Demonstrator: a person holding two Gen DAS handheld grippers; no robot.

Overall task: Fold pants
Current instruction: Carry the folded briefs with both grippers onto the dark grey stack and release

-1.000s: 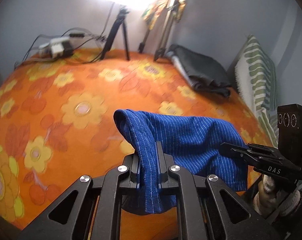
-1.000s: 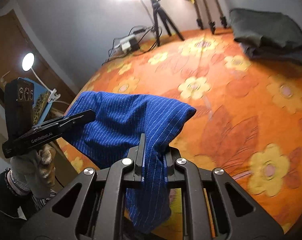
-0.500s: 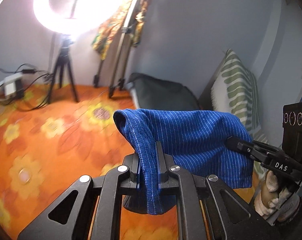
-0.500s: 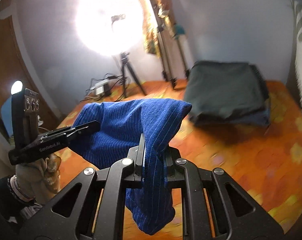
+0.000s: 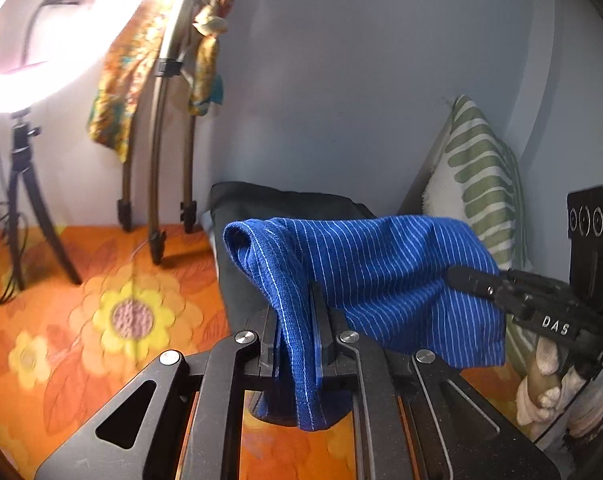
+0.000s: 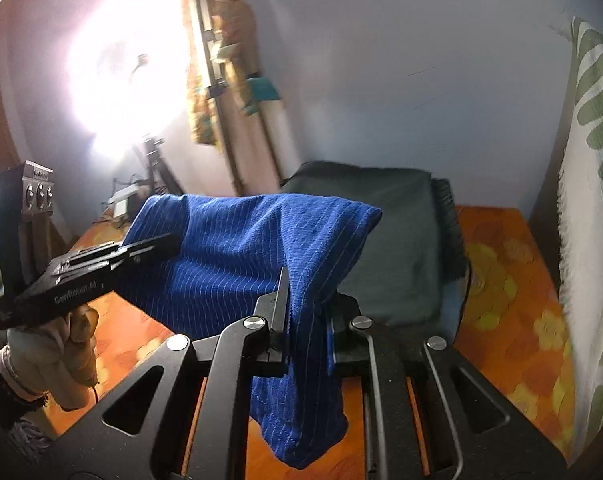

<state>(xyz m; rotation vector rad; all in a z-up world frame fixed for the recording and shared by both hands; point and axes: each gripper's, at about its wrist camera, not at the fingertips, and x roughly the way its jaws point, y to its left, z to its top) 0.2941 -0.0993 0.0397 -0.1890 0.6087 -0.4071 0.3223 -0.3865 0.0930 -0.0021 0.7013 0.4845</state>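
Observation:
The blue pinstriped pants point(image 5: 381, 276) hang folded in the air, stretched between both grippers above the orange flowered bed. My left gripper point(image 5: 295, 320) is shut on one end of the cloth, which drapes down between its fingers. My right gripper point(image 6: 301, 300) is shut on the other end of the pants point(image 6: 241, 256). The right gripper also shows in the left wrist view point(image 5: 473, 280) at the right, clamped on the cloth. The left gripper shows in the right wrist view point(image 6: 157, 244) at the left.
A stack of dark folded clothes point(image 6: 385, 240) lies on the bed point(image 5: 101, 320) by the back wall, right behind the pants. A green-striped pillow point(image 5: 477, 184) leans at the right. A ring light on a tripod point(image 5: 25, 200) and stand legs point(image 5: 157, 200) are at the back left.
Both grippers have lifted and swung right with the pants, toward the back wall. The dark clothes stack and the pillow now sit much closer and the bed fills less of the view.

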